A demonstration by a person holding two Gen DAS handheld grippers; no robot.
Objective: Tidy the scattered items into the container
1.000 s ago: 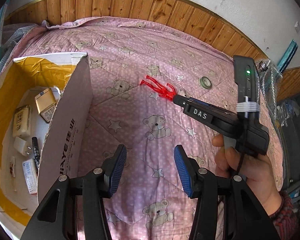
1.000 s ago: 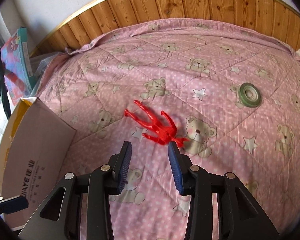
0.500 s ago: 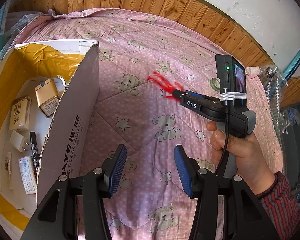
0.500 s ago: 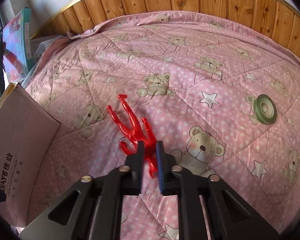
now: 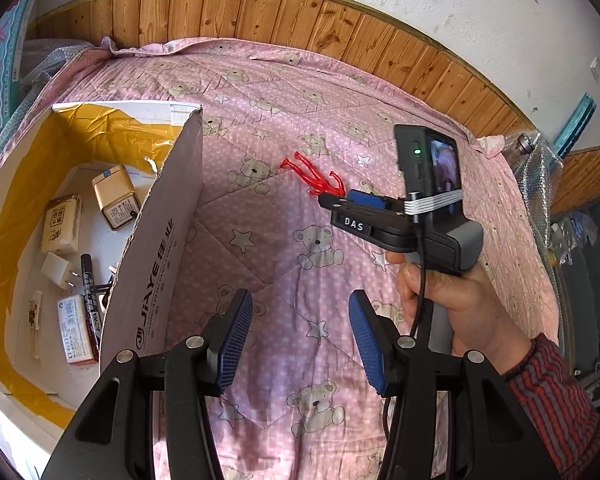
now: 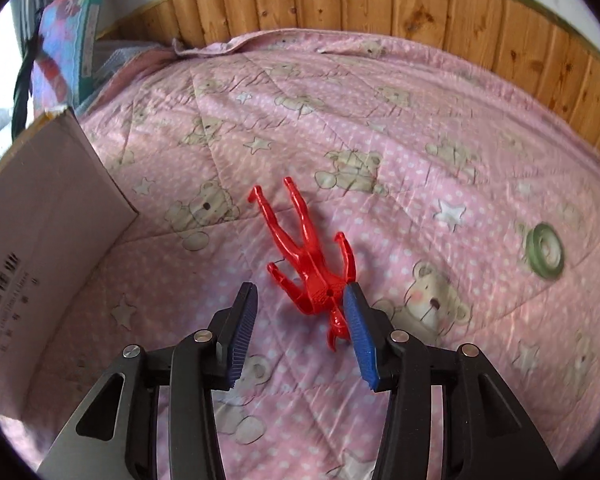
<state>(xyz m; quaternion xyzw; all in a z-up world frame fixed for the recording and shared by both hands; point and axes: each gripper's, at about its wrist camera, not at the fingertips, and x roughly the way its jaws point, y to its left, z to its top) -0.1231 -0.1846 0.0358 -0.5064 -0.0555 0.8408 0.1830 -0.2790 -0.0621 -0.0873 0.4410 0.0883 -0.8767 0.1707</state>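
A red plastic figure lies on the pink bear quilt, legs pointing away. My right gripper is open around its upper body; the head end touches the right finger's blue pad, and the left pad stands apart. From the left wrist, the figure shows at the tip of the right gripper, which a hand holds. My left gripper is open and empty over the quilt beside the cardboard box.
The box stands at the left and holds two tins, a white charger, a marker and small packets. A green tape roll lies on the quilt at the right. Wooden panelling runs behind the bed.
Half a second ago the right gripper was shut on the red figure; now its fingers are spread wide. The figure has come closer to the box. The left gripper stays open.
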